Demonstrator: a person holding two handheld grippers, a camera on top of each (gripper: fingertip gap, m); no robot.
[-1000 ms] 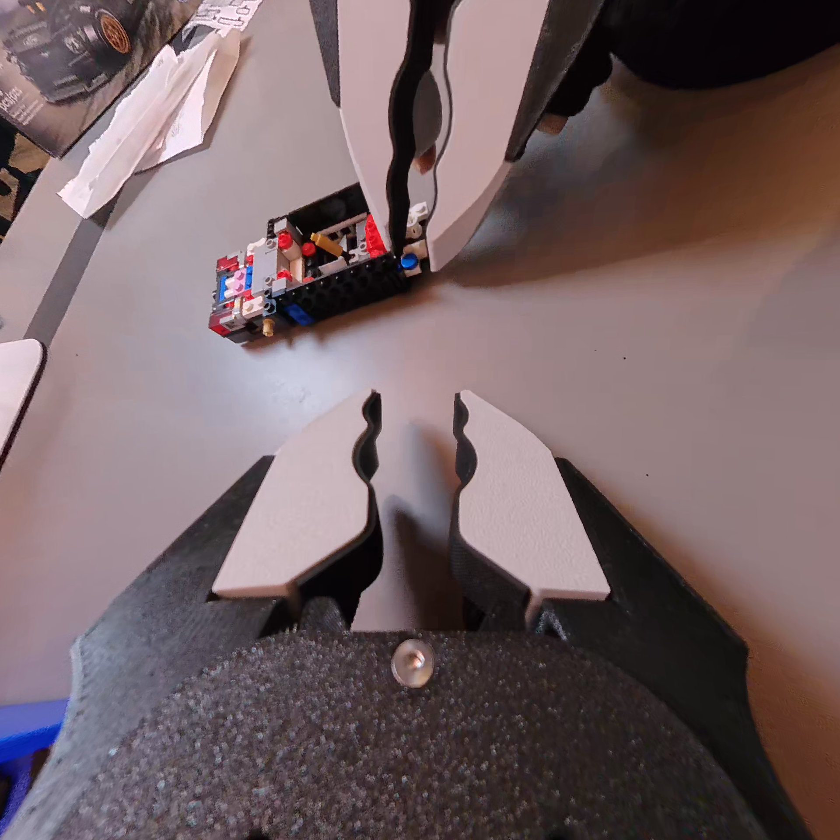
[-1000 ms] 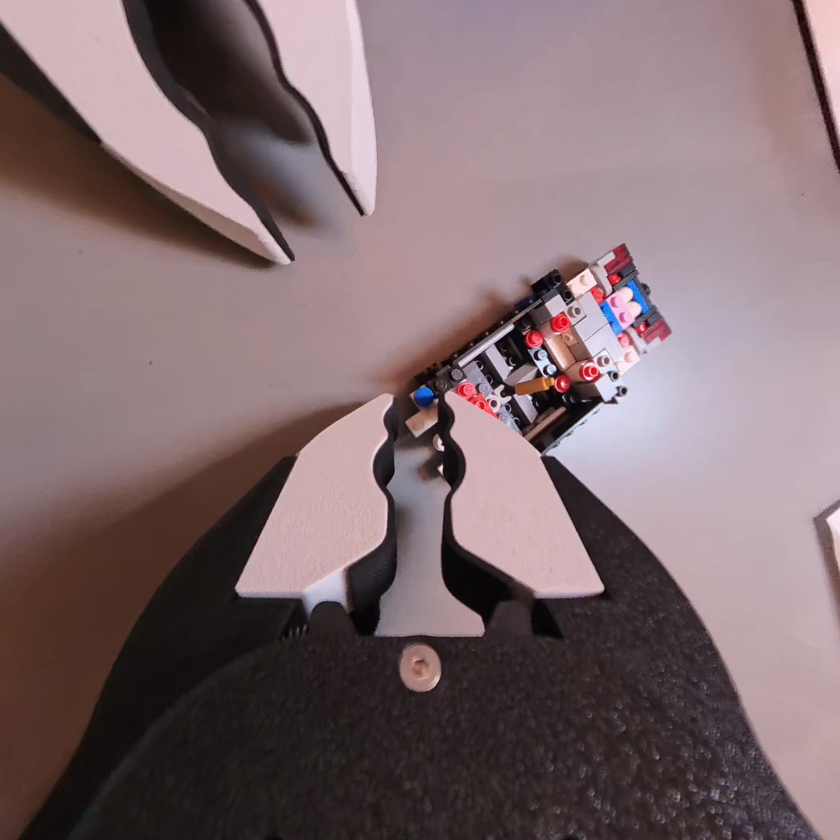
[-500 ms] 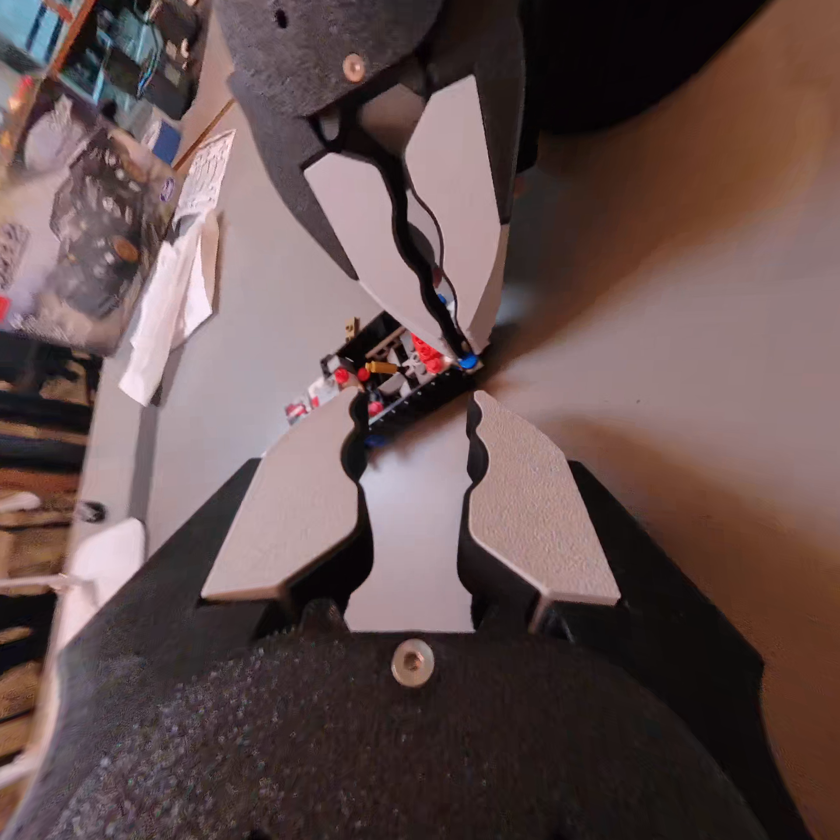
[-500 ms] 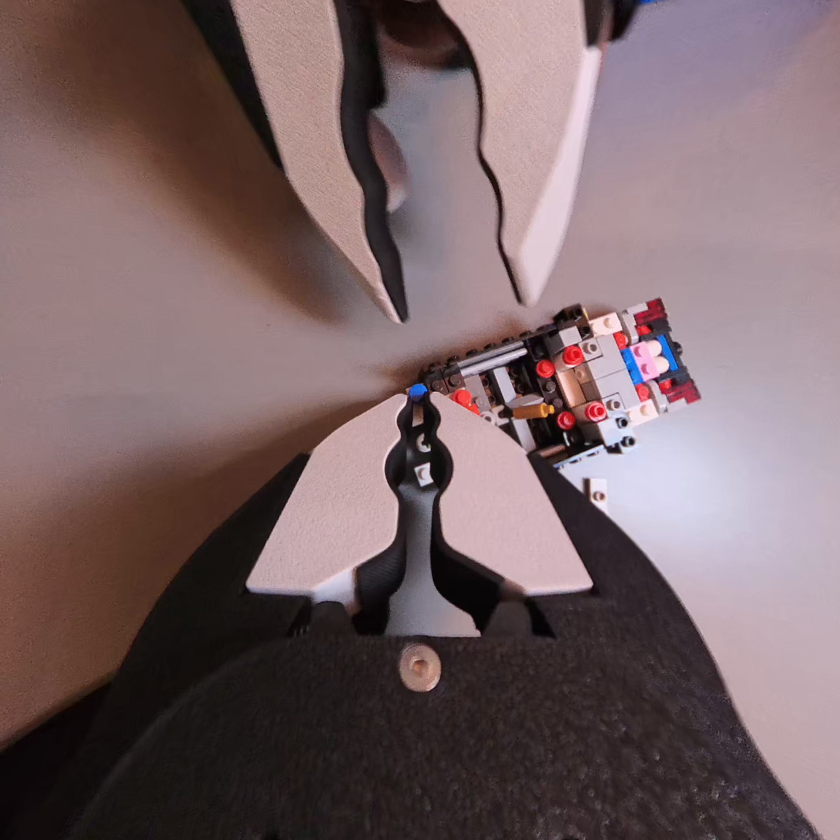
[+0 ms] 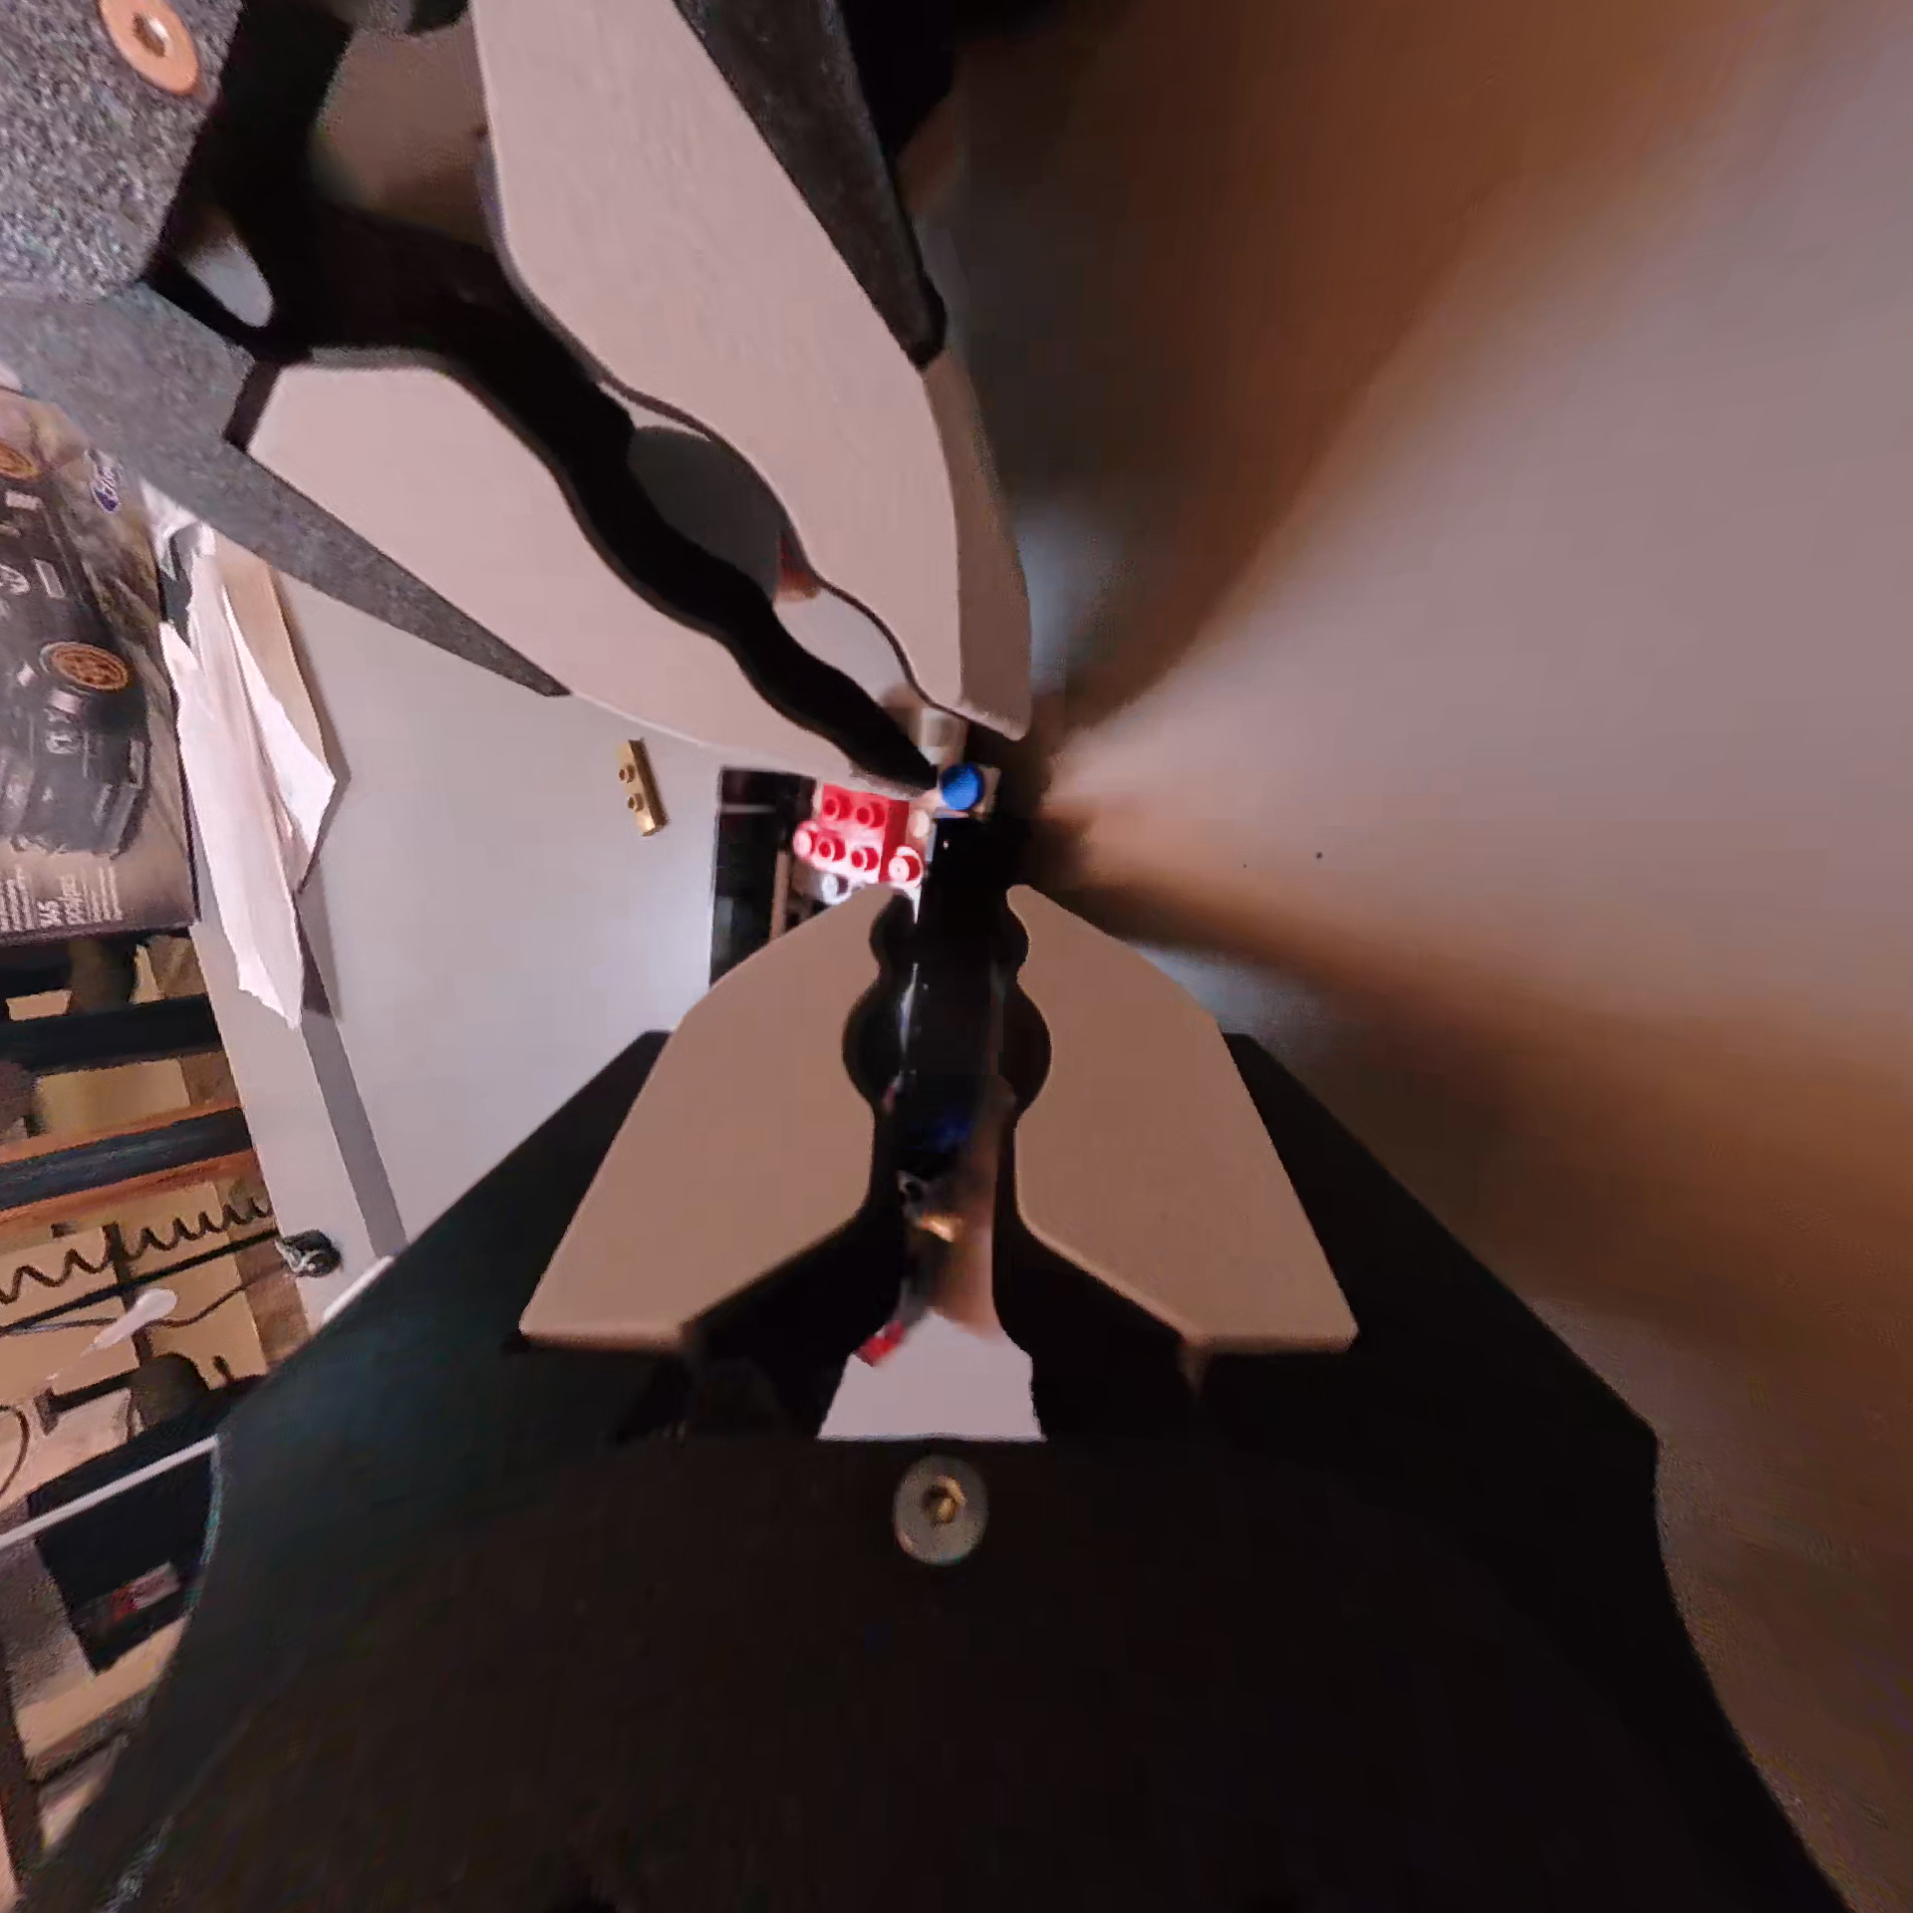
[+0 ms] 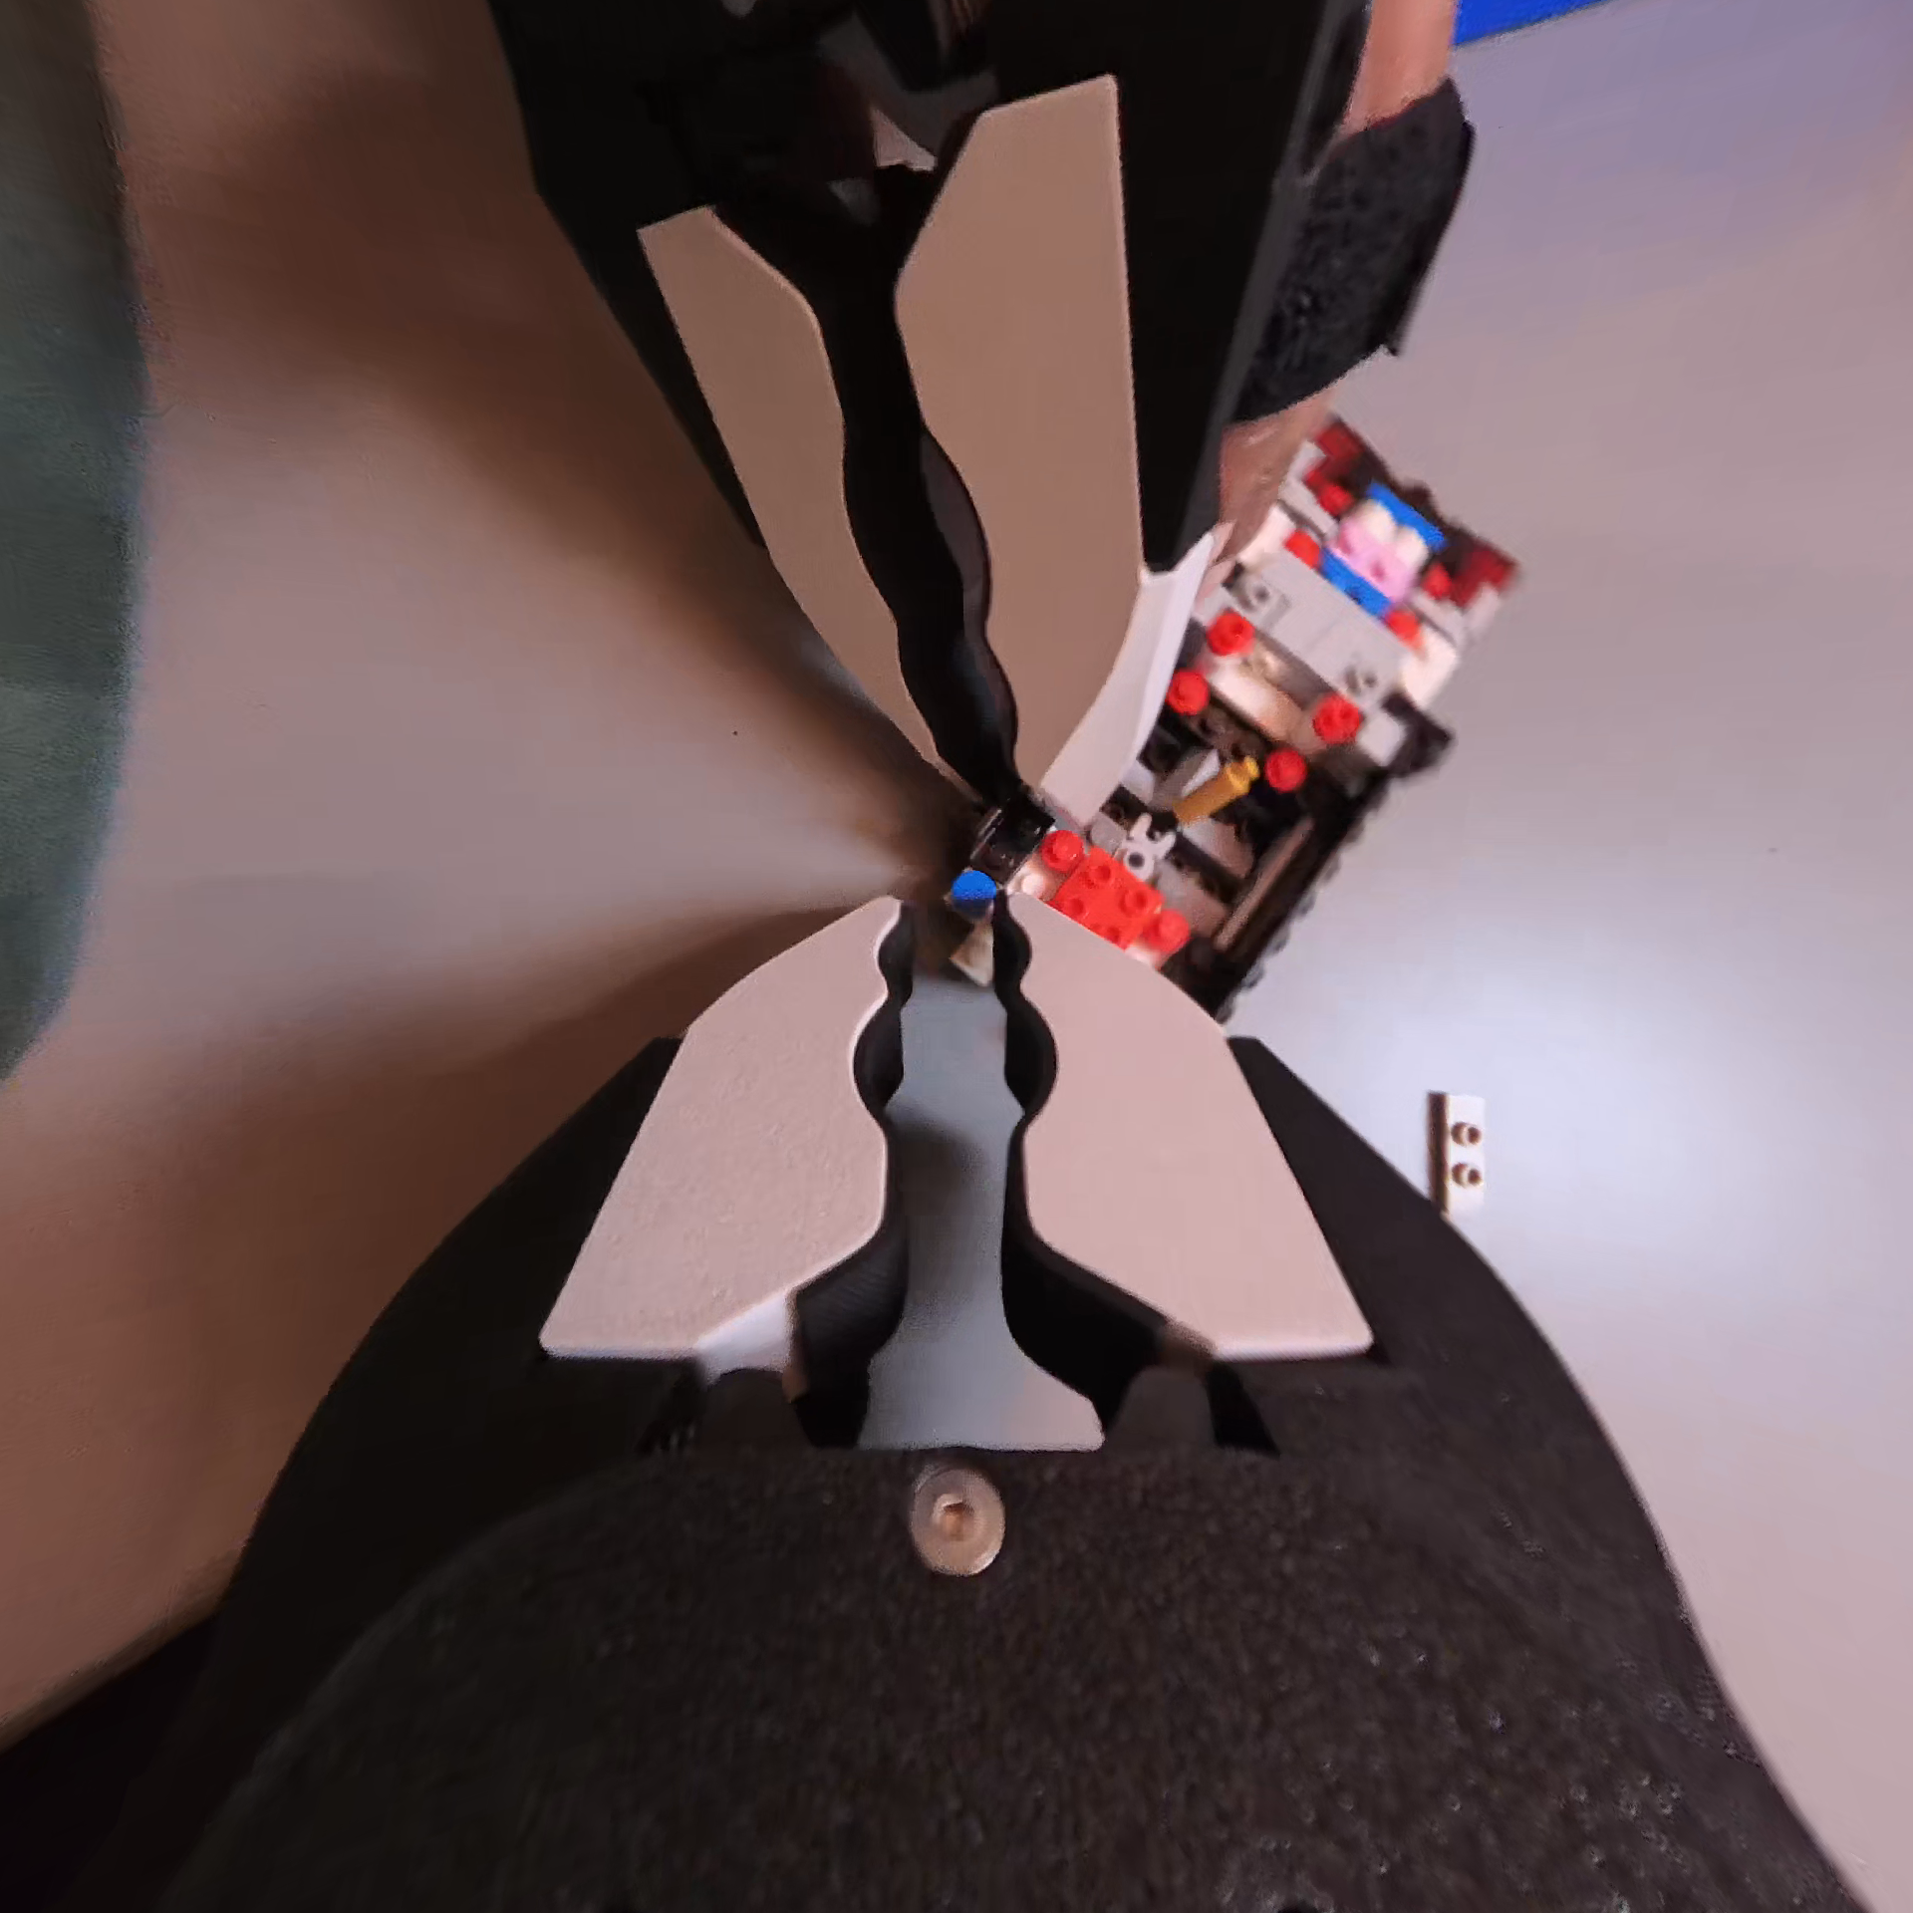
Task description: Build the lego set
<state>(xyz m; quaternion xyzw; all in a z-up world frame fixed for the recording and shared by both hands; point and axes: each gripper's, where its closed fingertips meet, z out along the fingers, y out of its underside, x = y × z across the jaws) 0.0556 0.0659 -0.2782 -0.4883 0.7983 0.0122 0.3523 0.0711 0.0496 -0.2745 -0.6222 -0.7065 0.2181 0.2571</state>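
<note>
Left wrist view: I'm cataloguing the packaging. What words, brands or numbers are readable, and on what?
Dark box, left edge: white lettering and an oval badge, which I do not transcribe; mostly cropped and blurred.
White paper: nothing legible.
Lego build: no writing visible.

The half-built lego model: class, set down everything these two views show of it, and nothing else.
The half-built lego model is a black-framed plastic block, an open tray of grey and white parts studded with red knobs. One end carries pink, blue and dark red bricks, the other a red plate and a blue stud at the corner. A tan pin lies inside. The left gripper grips its black side wall; the right gripper meets the blue-stud corner.
</note>
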